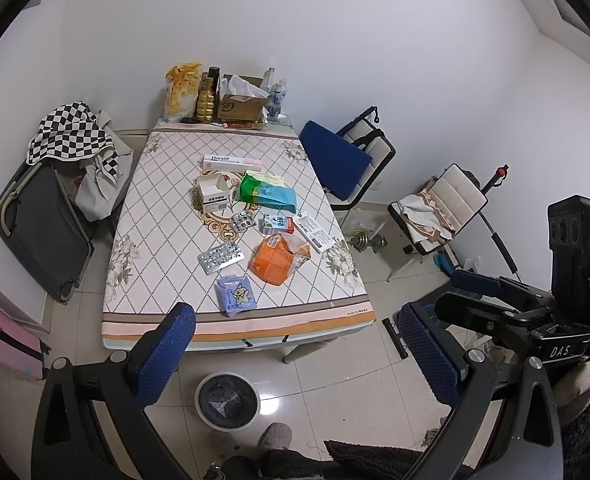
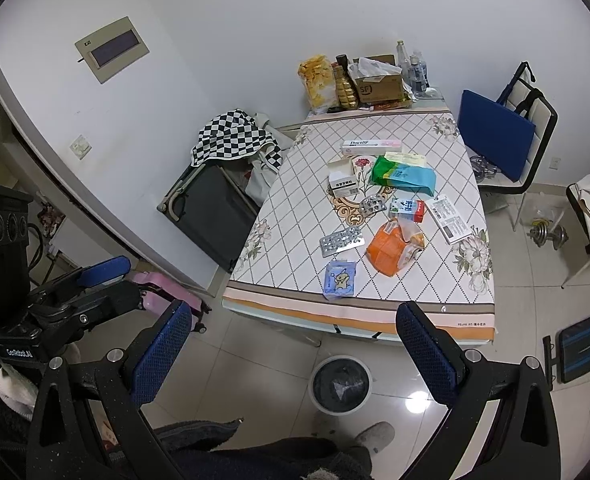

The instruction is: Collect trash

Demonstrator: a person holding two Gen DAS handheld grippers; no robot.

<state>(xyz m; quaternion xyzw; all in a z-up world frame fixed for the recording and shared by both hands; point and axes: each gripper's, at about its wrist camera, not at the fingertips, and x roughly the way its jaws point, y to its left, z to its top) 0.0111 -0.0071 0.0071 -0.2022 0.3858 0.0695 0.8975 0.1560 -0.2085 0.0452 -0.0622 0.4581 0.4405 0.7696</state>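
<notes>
The left gripper (image 1: 295, 354) and right gripper (image 2: 295, 354) hang above the floor before the counter (image 1: 167, 184), jaws spread wide, holding nothing; the wrappers, boxes and orange crumpled bag (image 1: 278, 258) lie mid-counter. The round white bin with black liner (image 1: 227, 400) stands below the near edge; bare tiles surround it.

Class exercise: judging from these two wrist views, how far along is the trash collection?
Done: nothing visible; the bin on the floor shows only its dark liner. In hand: nothing; left gripper and right gripper are open and empty. Left: everything, including the blue packet, orange bag and blister pack.
</notes>
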